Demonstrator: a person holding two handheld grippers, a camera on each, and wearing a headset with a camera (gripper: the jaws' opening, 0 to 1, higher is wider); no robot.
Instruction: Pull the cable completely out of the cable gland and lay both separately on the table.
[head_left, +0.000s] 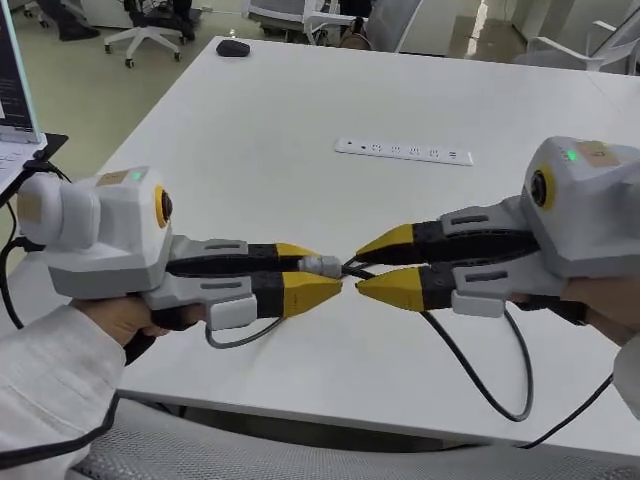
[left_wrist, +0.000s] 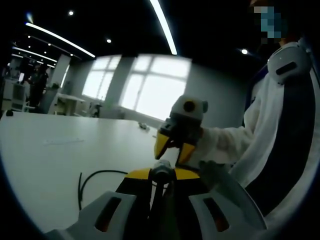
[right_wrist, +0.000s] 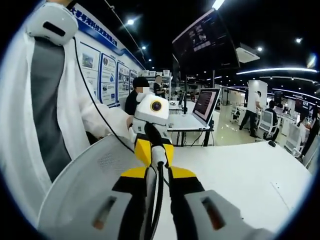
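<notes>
White table (head_left: 250, 130), over whose near edge the left gripper (head_left: 328, 269) clamps the gland (head_left: 322, 266), facing the right gripper (head_left: 360, 268) closed on the cable (head_left: 470, 370) entering it, power strip (head_left: 403, 151) beyond.

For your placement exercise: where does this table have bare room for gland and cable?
Bare: the table between power strip and mouse, and left of the strip. Crowded: near edge, where the cable loops.
</notes>
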